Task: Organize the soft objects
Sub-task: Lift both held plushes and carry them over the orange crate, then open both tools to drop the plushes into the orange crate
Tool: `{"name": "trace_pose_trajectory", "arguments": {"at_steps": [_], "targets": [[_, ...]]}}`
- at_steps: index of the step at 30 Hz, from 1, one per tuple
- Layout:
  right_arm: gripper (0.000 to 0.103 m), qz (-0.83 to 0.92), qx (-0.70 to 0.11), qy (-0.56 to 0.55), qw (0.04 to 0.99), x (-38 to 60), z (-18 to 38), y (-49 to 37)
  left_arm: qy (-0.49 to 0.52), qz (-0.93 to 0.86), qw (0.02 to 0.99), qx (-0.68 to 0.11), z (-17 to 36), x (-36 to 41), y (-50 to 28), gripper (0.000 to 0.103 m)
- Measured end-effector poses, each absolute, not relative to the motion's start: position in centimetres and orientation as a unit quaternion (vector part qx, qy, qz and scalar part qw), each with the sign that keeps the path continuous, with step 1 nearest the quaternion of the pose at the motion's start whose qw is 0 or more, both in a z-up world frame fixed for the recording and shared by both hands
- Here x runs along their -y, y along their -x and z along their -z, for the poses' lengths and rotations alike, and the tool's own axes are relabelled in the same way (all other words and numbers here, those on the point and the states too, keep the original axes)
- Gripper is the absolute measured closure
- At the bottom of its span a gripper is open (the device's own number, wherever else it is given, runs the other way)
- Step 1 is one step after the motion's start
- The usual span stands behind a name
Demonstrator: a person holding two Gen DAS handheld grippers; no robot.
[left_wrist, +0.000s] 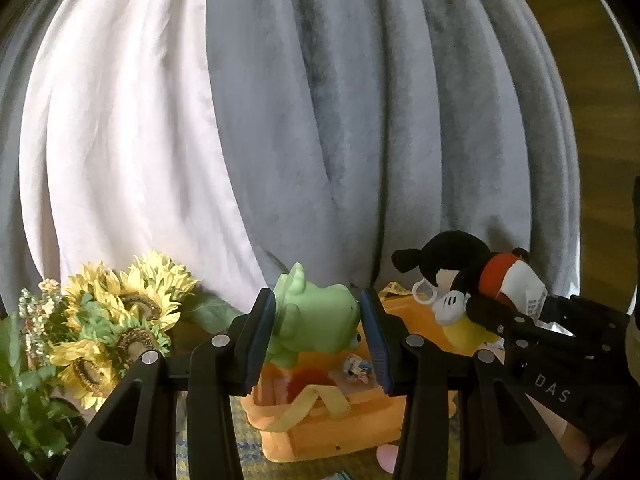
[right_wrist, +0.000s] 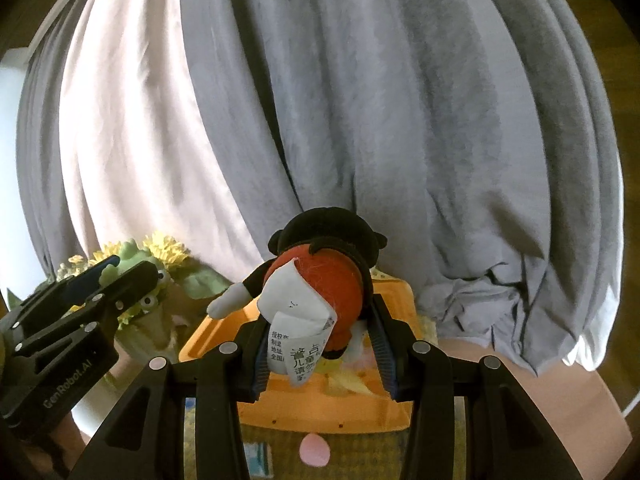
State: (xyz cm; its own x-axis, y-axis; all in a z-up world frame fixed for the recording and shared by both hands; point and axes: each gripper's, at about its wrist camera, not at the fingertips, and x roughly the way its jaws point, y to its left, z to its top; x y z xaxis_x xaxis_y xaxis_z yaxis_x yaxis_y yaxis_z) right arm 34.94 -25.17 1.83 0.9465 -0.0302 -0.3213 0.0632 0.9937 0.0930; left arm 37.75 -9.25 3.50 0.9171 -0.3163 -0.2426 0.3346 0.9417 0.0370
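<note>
Holding two toys above an open orange fabric storage bin with yellow strap handles, I am partway through the sorting. My left gripper has its blue-padded jaws clamped on a soft pale-green frog-like toy with bulging eyes, which hangs over the bin's mouth. My right gripper has its jaws pressed against the red shorts of a black, red and white mouse plush with a white printed label, also over the bin. Inside the bin I can make out a few items already lying there, among them something yellow and a small printed piece; what they are is too blurred to tell. Neither held toy is in yet, so I judge both drops remain. A bunch of artificial yellow sunflowers stands beside the bin, before grey and white drapes.
</note>
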Motion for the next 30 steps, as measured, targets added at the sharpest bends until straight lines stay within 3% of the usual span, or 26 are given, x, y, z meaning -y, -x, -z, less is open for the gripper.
{"name": "trace_pose_trajectory", "arguments": {"at_steps": [30], "targets": [[0.058, -0.008, -0.283, -0.053, 0.958, 26.9, 7.1, -48.7, -0.075, 0.152, 0.955, -0.241, 6.2, 12.1, -51.2, 0.06]]}}
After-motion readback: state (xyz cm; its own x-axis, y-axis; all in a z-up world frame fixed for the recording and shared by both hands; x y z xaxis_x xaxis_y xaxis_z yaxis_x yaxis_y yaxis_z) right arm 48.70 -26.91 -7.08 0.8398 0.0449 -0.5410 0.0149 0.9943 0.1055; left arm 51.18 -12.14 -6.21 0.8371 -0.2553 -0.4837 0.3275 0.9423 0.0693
